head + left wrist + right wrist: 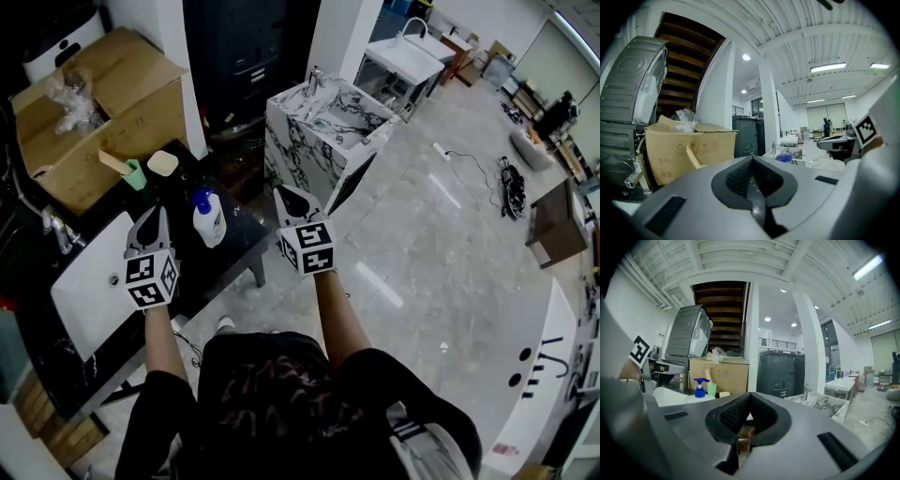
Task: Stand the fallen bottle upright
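Status: the bottle (208,220), a pale pump bottle with a blue head, stands upright on the black counter (234,246), left of centre in the head view. It sits between the two marker cubes and touches neither tool. The right gripper view shows it the same way at lower left (699,389), pump head up. Judgement: the uprighting looks done, and at most a stability check and clearing the tools away is left.

Left hand-held gripper (150,225): jaws pressed together, pads meeting on a line, nothing between them (751,161). It is just left of the bottle and apart from it.

Right hand-held gripper (289,199): jaws also together at the tips, empty (749,401). It is right of the bottle, past the counter edge and over the floor.

Surface: a dark, glossy counter with a white basin (89,281) set into it at lower left and a faucet (56,230) beside the basin. Behind the bottle are a green cup (136,173) holding a wooden handle and a small cream-coloured block (162,162). An open cardboard box (103,112) with crumpled plastic sits at upper left.

Room: a large workshop-like hall with a grey polished floor (422,234). A marble-patterned vanity unit (323,131) stands at upper centre, more white units stand further back, and a cable lies on the floor at right. The ceiling is white and ribbed, with strip lights.
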`<state>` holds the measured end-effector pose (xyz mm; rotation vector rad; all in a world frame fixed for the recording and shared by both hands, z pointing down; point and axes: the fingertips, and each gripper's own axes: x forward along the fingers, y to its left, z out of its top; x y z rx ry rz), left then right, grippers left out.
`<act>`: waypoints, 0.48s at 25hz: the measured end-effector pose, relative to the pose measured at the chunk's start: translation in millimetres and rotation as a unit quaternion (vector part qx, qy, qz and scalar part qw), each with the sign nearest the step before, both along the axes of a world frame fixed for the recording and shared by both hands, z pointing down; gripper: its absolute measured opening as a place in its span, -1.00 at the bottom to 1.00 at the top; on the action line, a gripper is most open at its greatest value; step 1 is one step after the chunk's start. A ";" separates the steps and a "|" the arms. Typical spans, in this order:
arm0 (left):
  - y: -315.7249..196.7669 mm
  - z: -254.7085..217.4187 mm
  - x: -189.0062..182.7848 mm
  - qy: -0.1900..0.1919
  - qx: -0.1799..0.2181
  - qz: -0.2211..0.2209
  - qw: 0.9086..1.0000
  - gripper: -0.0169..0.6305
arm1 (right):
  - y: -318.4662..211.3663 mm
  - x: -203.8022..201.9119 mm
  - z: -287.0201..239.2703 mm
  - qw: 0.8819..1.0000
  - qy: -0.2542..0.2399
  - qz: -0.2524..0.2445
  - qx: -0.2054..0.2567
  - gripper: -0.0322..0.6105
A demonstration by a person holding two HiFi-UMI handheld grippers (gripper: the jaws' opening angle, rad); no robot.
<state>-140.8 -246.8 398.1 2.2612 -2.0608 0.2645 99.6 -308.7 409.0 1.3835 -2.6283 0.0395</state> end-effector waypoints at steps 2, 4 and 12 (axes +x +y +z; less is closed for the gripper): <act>2.2 4.9 0.9 -0.003 -0.004 0.004 1.000 -0.90 | 2.3 1.9 0.8 1.000 0.006 0.001 0.001 -0.86; 4.1 8.8 0.7 -0.005 -0.008 0.006 1.000 -0.90 | 4.4 2.9 1.5 1.000 0.011 0.002 0.002 -0.86; 12.5 12.6 -8.6 -0.002 -0.007 0.001 1.000 -0.90 | 8.7 2.7 5.4 1.000 0.012 0.009 0.000 -0.86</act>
